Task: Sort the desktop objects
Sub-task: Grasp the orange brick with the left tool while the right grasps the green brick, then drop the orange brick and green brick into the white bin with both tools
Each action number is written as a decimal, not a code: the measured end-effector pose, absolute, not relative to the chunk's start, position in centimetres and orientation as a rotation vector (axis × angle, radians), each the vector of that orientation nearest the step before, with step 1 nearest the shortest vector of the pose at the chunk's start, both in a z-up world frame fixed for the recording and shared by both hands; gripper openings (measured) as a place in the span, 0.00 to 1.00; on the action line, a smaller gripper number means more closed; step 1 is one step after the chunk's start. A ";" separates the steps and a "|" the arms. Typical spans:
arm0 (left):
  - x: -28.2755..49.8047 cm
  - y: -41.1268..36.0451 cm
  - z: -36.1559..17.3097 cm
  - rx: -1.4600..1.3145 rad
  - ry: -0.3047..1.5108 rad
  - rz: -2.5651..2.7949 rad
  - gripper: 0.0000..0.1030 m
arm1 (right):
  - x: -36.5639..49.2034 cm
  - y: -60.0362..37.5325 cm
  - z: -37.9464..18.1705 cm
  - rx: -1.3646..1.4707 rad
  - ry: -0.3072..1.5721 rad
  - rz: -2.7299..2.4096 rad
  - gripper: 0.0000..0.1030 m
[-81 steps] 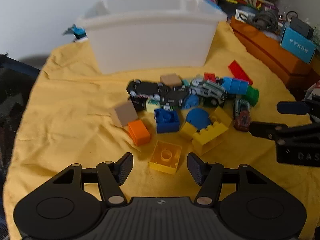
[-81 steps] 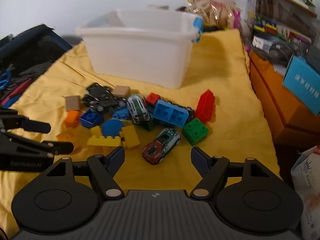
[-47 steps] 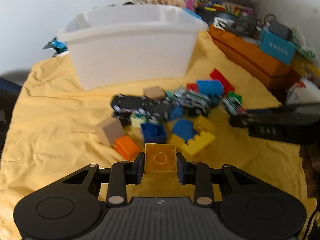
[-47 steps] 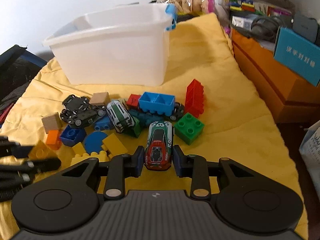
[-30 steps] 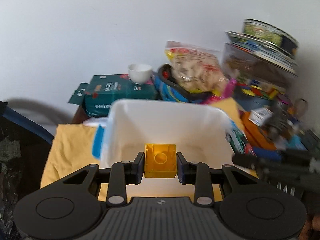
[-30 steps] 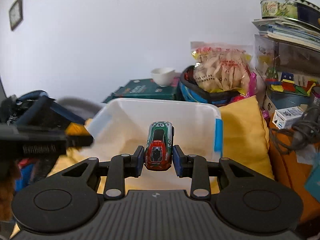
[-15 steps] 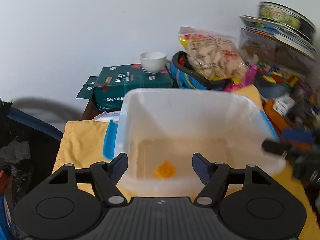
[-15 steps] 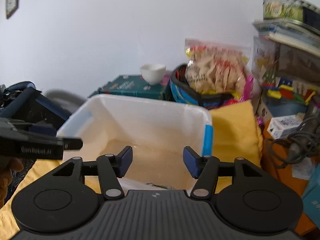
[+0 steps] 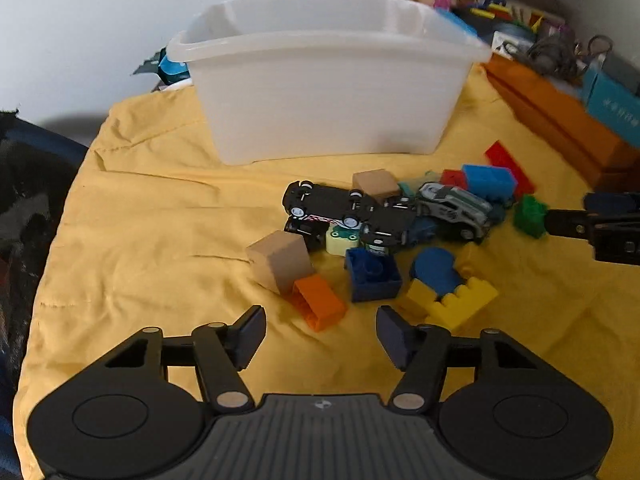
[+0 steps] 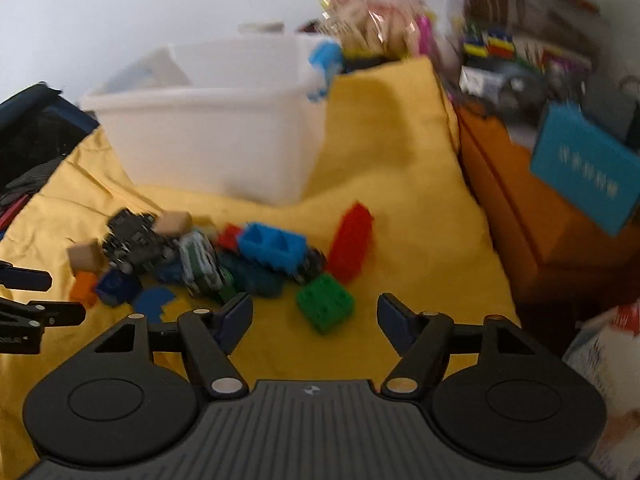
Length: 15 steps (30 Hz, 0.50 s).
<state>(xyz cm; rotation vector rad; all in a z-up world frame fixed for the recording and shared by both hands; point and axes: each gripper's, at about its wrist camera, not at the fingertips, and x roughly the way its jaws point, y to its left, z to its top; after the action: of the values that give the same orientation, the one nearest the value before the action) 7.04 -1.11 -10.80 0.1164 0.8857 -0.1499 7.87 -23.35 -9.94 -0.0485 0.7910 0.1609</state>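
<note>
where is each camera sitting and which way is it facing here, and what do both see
Left wrist: sits on the left gripper, looking down and forward past its open, empty fingers at the orange brick; the right gripper's tip shows at the right edge.
Right wrist: sits on the right gripper, open and empty, facing the green brick; the left gripper's tip shows at the left edge.
Shared: white bin, yellow cloth, toy pile.

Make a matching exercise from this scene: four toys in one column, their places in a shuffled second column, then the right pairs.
Things:
1. orange brick
2. green brick
3. tan cube
4. red brick

Places:
A. leaning on the orange brick
B. just ahead of the open right gripper
C. just ahead of the open left gripper
D. standing at the pile's far right end

Pairs: 1-C, 2-B, 3-A, 4-D
</note>
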 end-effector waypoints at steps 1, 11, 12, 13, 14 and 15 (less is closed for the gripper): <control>7.4 -1.1 -11.1 0.109 0.891 -0.137 0.55 | 8.1 -23.2 -10.1 -0.047 0.795 0.161 0.69; 8.8 -1.2 -12.5 0.044 0.933 -0.159 0.34 | 9.9 -22.5 -12.4 -0.111 0.801 0.191 0.68; 8.8 -1.1 -12.5 0.043 0.932 -0.162 0.34 | 10.2 -22.6 -12.8 -0.110 0.820 0.193 0.54; 8.8 -1.0 -12.5 0.043 0.931 -0.166 0.34 | 10.5 -22.6 -13.2 -0.106 0.845 0.198 0.47; 8.8 -0.9 -12.5 0.041 0.930 -0.169 0.34 | 10.5 -22.8 -13.3 -0.090 0.844 0.203 0.44; 8.8 -0.8 -12.4 0.039 0.930 -0.172 0.33 | 10.4 -23.0 -13.2 -0.071 0.839 0.209 0.44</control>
<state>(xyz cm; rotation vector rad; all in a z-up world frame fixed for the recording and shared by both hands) 8.76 -0.84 -12.43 0.0386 0.9299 -0.1722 10.41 -23.04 -13.23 -0.0709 0.8392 0.2091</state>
